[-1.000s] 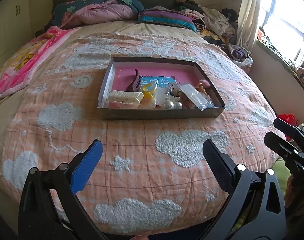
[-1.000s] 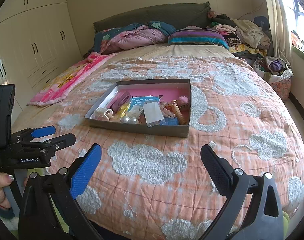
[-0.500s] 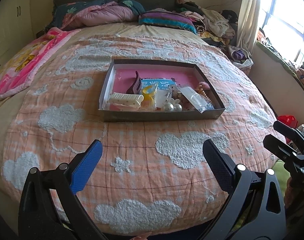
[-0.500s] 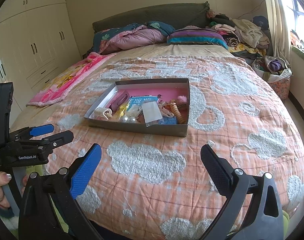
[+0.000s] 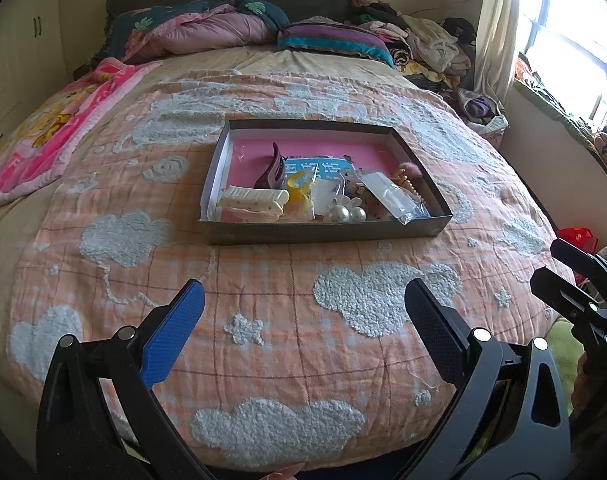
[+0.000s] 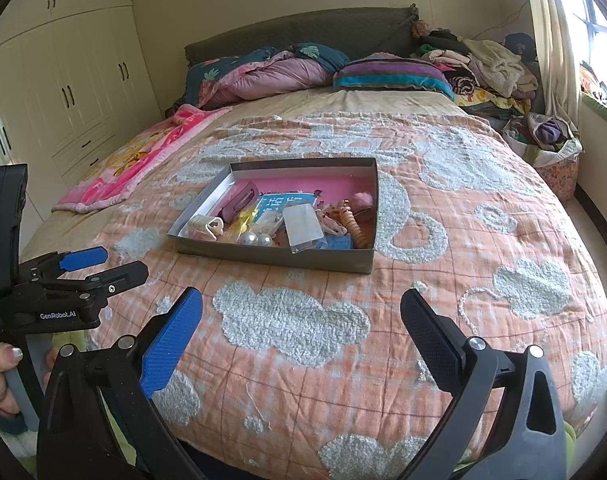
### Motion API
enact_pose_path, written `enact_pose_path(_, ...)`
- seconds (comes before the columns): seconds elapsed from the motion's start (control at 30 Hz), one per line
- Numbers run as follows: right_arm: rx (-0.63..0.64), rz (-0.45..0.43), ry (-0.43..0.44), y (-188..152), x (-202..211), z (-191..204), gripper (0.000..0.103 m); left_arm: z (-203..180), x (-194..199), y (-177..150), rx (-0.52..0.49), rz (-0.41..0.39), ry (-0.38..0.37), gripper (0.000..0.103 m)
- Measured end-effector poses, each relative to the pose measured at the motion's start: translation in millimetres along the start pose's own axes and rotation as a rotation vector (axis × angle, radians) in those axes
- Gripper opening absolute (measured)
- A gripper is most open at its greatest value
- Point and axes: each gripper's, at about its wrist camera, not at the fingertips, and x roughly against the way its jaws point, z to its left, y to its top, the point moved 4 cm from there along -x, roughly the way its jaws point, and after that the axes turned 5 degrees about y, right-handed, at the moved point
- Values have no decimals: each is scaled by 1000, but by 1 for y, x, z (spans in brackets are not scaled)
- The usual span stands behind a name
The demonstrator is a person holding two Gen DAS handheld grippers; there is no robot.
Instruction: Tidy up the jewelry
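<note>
A shallow dark box with a pink floor [image 5: 299, 146] [image 6: 303, 182] lies on the bed. In it are a white hair clip [image 5: 252, 201], a purple claw clip [image 5: 272, 168], a yellow clip [image 5: 297, 187], large pearls [image 5: 345, 213] [image 6: 255, 239], a clear plastic packet [image 5: 391, 198] [image 6: 303, 225], a blue card [image 6: 281, 202] and a beaded string [image 6: 353, 226]. My left gripper [image 5: 303, 336] is open and empty above the bed's near edge, well short of the box. My right gripper [image 6: 301, 334] is open and empty, to the right of the left one [image 6: 99, 264].
The bed has an orange quilt with white clouds [image 5: 263, 304]. A pink blanket [image 5: 43, 132] lies at the left, pillows and clothes [image 5: 343, 36] at the head. White wardrobes [image 6: 63, 92] stand at the left, a window and laundry basket [image 6: 551, 148] at the right.
Both grippers have moved slightly forward toward the box and stayed open. Nothing in the box has moved.
</note>
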Motion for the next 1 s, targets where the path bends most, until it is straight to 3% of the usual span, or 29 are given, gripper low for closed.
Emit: enact_pose_path(1.0,2,1,-2,0,1,1,99,-3,1,1,-7,-2,-3,94)
